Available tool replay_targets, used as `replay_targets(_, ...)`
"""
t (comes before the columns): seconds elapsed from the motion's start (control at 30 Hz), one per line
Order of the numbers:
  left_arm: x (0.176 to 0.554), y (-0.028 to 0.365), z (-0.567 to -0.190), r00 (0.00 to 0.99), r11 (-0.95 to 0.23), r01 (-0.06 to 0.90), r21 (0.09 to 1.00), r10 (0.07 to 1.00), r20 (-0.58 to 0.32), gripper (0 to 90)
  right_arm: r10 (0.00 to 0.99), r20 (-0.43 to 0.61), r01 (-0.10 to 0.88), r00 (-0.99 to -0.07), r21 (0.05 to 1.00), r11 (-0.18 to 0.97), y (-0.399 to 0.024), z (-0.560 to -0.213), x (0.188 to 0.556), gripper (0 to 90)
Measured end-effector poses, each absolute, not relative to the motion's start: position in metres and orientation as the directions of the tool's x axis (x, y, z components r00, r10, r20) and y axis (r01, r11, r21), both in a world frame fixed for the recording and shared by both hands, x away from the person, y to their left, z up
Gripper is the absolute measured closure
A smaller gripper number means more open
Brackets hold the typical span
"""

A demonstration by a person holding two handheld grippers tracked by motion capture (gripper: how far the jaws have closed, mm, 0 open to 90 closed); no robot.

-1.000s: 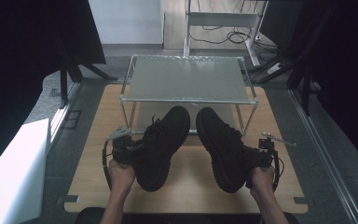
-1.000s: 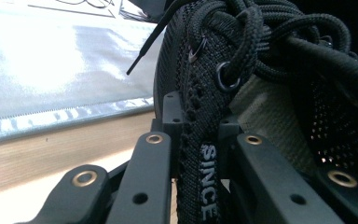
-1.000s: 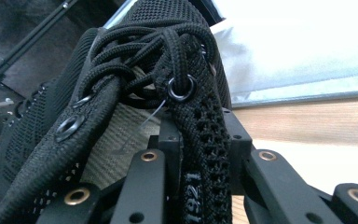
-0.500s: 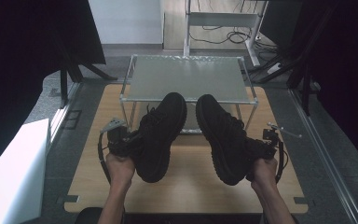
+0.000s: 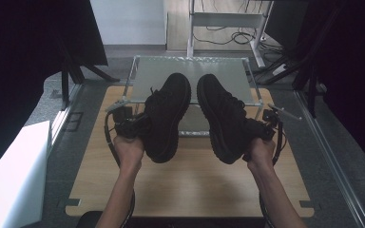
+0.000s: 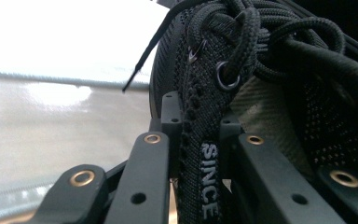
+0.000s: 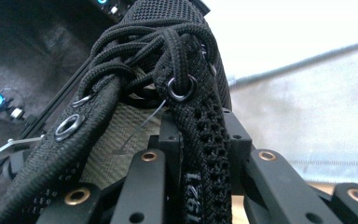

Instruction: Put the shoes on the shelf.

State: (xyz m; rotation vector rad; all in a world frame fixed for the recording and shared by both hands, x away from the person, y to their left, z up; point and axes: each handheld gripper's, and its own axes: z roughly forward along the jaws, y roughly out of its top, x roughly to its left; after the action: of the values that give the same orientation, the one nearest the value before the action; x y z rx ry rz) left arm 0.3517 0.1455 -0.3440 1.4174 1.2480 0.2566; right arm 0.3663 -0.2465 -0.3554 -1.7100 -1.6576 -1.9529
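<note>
Both shoes sit higher and farther forward than 1.0 s ago. Left shoe (image 5: 165, 116): toe now over the near part of the glass shelf (image 5: 190, 71), previously short of its front edge. Right shoe (image 5: 222, 116): toe likewise over the shelf. Left gripper (image 5: 132, 124) and right gripper (image 5: 261, 129) are raised off the wooden tabletop (image 5: 190, 183); both forearms reach farther forward.

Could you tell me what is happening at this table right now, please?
A person is holding up a pair of black shoes, one in each handheld gripper. The left gripper is clamped on the collar edge of the left shoe, and the right gripper is clamped on the same part of the right shoe. Both shoes are lifted off the wooden table, toes pointing towards the low metal rack at its far end.
</note>
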Motion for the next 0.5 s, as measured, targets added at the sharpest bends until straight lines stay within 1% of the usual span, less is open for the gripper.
replay_targets(0.17, 0.365, 0.145, -0.334, 0.393, 0.256, 0.516, 0.817, 0.777, -0.491, 79.4, 0.567, 0.739, 0.628, -0.364, 0.644, -0.436, -0.244, -0.351, 0.38, 75.1)
replay_targets(0.2, 0.373, 0.145, -0.328, 0.38, 0.263, 0.513, 0.817, 0.784, -0.49, 79.4, 0.577, 0.736, 0.621, -0.355, 0.647, -0.443, -0.242, -0.349, 0.387, 75.1)
replay_targets(0.5, 0.404, 0.138, -0.313, 0.323, 0.274, 0.513, 0.813, 0.816, -0.479, 79.4, 0.599, 0.738, 0.618, -0.311, 0.635, -0.463, -0.234, -0.34, 0.42, 75.1)
